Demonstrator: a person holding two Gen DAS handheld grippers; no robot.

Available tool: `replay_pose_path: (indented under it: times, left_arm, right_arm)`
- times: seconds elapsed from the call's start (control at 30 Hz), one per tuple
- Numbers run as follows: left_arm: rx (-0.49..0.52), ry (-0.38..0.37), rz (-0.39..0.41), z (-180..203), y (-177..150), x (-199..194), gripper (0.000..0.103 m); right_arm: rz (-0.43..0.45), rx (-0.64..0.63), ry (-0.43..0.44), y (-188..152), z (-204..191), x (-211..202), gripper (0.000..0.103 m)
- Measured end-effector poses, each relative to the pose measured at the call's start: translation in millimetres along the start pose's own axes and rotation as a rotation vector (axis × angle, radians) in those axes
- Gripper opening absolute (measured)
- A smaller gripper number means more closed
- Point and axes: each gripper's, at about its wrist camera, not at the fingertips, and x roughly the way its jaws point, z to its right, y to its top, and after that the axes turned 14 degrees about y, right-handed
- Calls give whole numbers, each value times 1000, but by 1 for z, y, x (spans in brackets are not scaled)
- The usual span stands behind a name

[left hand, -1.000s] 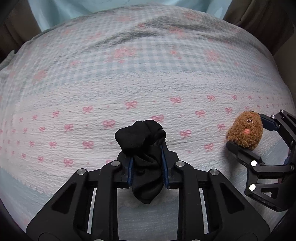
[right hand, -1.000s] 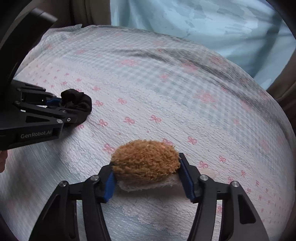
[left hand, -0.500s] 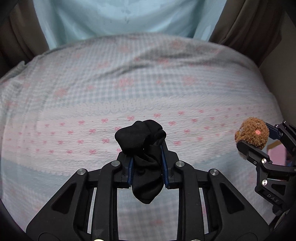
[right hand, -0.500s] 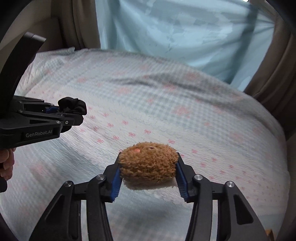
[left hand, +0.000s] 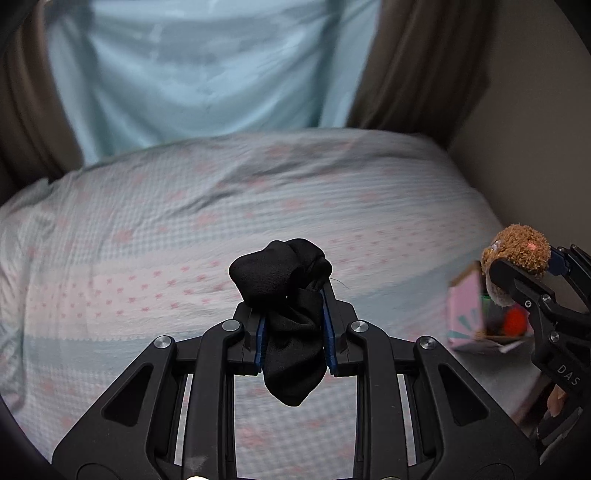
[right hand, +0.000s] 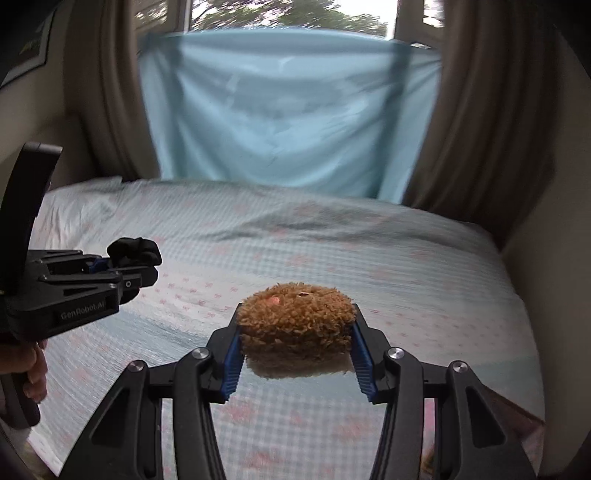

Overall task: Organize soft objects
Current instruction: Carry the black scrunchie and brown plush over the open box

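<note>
**A:** What sits nearest in each view?

**B:** In the left wrist view, the left tongs (left hand: 293, 328) pinch a bundle of black fabric (left hand: 286, 295) between blue pads; part of it bulges above the tips and a tail hangs below them. In the right wrist view, the right tongs (right hand: 295, 347) squeeze a brown fuzzy plush toy (right hand: 295, 321) from both sides, its pale underside facing down.

**A:** Does one view show something the other lacks?

**B:** Yes. Only the left view shows a blurred pink box (left hand: 467, 314) low at the right edge, behind the right tongs, with something red inside. Only the right view shows the person's left hand (right hand: 31, 363) wrapped around the left tool's handle, and a window (right hand: 291, 14) with trees above the light blue sheet (right hand: 288, 122).

**A:** How are the tools posed?

**B:** Both are held above the bed (right hand: 369, 251), clear of its bow-patterned cover, pointing toward the hung sheet. Side by side, well apart, each carries its item in the air.

**A:** And farthest back?

**B:** Brown curtains (right hand: 476, 110) flank the blue sheet.
</note>
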Motion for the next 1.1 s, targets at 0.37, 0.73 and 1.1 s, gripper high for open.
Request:
replay_pose_path:
  times: [0.37,0.73,1.1]
  left_arm:
    - [143,-177,84,132,16,-72,21]
    - [242,-278,57,296,0,-90,21]
    - [320,-273,-73,433,-24,-30,21]
  right_arm:
    - [71,160,-207,-35,64,-129,47]
    - [64,283,-307,-88,175,-199,47]
    - [-55,401,-273,-133,298,-171,46]
